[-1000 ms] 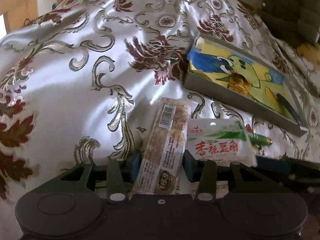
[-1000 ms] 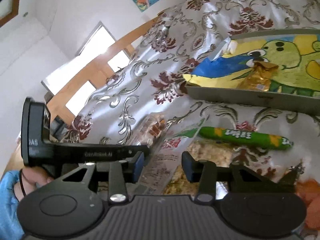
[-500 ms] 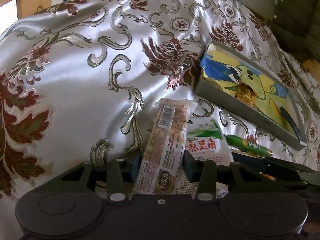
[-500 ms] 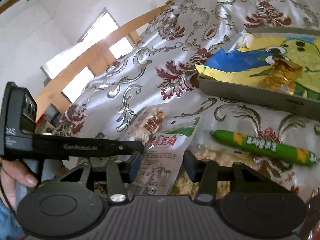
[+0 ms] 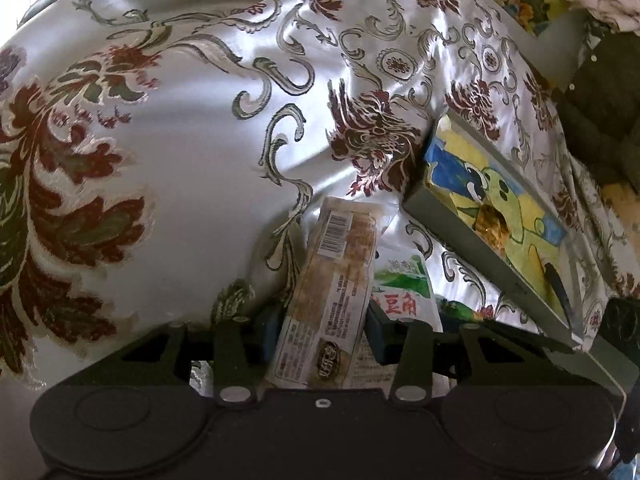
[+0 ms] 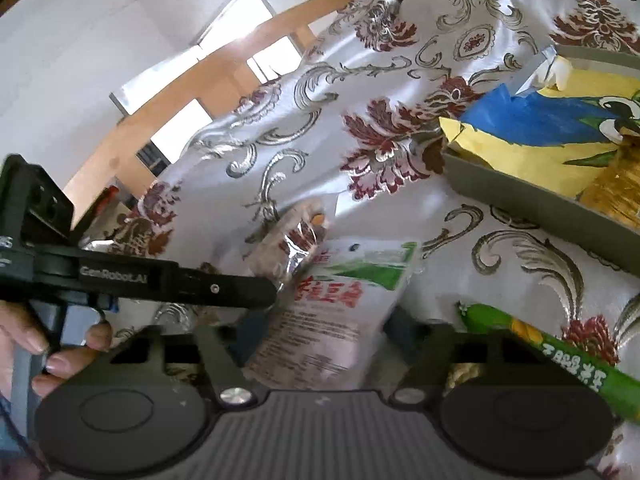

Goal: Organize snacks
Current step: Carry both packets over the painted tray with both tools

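My left gripper [image 5: 322, 324] is shut on a long tan snack bar packet [image 5: 332, 296] with a barcode at its far end; the packet lies along the fingers on the satin cloth. The packet's foil end shows in the right wrist view [image 6: 288, 240], with the left gripper's black body [image 6: 172, 284] beside it. My right gripper [image 6: 320, 328] is open, its fingers on either side of a white pouch with red characters and a green corner [image 6: 336, 304]. The same pouch lies just right of the bar [image 5: 400, 300]. A green stick snack [image 6: 560, 356] lies at the right.
A grey tray [image 5: 472, 256] lined with a yellow, blue and green cartoon sheet stands at the right, with a gold packet inside [image 6: 616, 184]. Its near wall shows in the right wrist view [image 6: 520, 204]. Patterned satin cloth [image 5: 180, 160] covers the surface. A wooden frame [image 6: 200, 96] runs behind.
Both grippers have moved forward and closer to the packets. The right gripper's fingers now straddle the white pouch. The left gripper stays shut on the snack bar.
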Tool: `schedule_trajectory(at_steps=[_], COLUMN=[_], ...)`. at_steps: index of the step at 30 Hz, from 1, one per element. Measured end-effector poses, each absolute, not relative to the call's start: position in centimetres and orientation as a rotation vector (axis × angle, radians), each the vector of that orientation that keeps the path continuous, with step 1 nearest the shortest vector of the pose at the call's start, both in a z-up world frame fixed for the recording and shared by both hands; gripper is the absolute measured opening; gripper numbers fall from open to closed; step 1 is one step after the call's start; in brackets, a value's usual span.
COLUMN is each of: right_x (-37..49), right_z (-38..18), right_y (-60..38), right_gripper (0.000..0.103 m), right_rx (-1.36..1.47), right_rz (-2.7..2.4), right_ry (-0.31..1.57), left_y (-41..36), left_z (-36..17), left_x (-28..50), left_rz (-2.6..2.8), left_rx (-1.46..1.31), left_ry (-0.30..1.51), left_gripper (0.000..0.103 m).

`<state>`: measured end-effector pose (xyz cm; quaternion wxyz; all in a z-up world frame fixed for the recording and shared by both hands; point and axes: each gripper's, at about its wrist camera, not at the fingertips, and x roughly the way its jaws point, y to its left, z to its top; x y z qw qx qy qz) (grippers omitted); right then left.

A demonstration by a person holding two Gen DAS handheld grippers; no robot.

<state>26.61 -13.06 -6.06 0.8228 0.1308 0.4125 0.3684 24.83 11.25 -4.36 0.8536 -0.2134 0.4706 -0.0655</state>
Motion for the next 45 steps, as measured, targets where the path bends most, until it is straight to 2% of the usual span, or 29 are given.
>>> schedule_trajectory(at_steps=[2,4,8,13,15,16,27,45], right_x=[26.0,25.7,25.4,25.7,25.6,25.3,21.4,16.8], right_z=[-5.8,-5.4,-5.0,-5.2,-5.4,-5.3,-0.7,1.1], right_y=[-13.6,-14.1,-14.5,-12.6,-11.9,-11.6,-14.1,-25.2], right_gripper=[0.045,0.04,0.039,0.038,0.019,0.014,0.006,0.006], right_rx=[0.292,0.328,0.444,0.393,0.382,0.372,0.314,0.411], right_rz=[0.803,0.823,0.875,0.839,0.843,0.83,0.643,0.461], right_ry=[0.869,0.862,0.849,0.892,0.904,0.903,0.803,0.67], left_y=[11.5,11.9,12.7,13.2,13.1,13.0,11.7,3.8], left_z=[-4.2,-4.0,-3.9,-4.1,-4.1,-4.1,-3.2,-2.3], left_x=[24.7,24.6,24.5,24.4,24.4,24.4,23.4,20.1], left_rz=[-0.131,-0.124,-0.12,-0.124,-0.125,-0.126,-0.156,-0.363], left_rx=[-0.462,-0.478,-0.521,-0.552,-0.554,-0.552,-0.496,-0.418], left_ry=[0.988,0.987,0.99,0.992,0.99,0.987,0.943,0.794], left_gripper=[0.046,0.046,0.046,0.046,0.045,0.045,0.043,0.041])
